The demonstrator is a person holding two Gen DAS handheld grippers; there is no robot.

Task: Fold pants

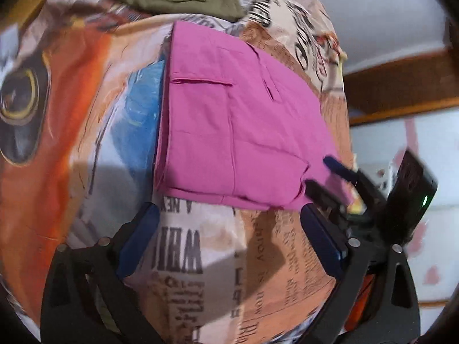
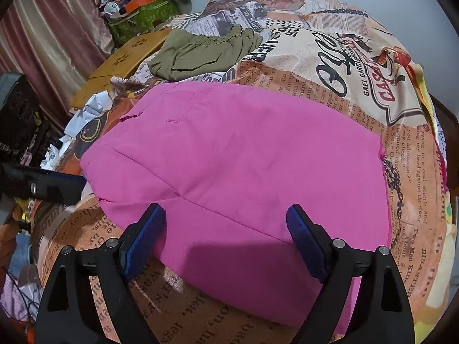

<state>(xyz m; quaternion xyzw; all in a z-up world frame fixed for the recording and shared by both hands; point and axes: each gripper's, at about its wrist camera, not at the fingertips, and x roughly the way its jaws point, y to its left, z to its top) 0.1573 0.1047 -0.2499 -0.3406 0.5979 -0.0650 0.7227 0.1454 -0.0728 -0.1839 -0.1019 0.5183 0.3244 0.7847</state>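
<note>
1. Between my right gripper's [image 2: 225, 239] blue pads [image 2: 145, 238] lies the near edge of the pink pants [image 2: 229, 157]; the jaws stand wide apart and the pads press on nothing
2. My left gripper [image 1: 229, 238] is spread open too, over bare printed cloth just short of the pants' [image 1: 229, 120] near edge, gripping nothing
3. Folded into a flat block, the pants rest on the newspaper-print bedspread [image 2: 358, 86], pocket slits facing up
4. Beyond them, an olive-green garment [image 2: 200, 54] lies crumpled on the same spread, apart from the pink fabric
5. At the far left stand a striped curtain [image 2: 57, 28] and a cluttered green basket [image 2: 143, 17]
</note>
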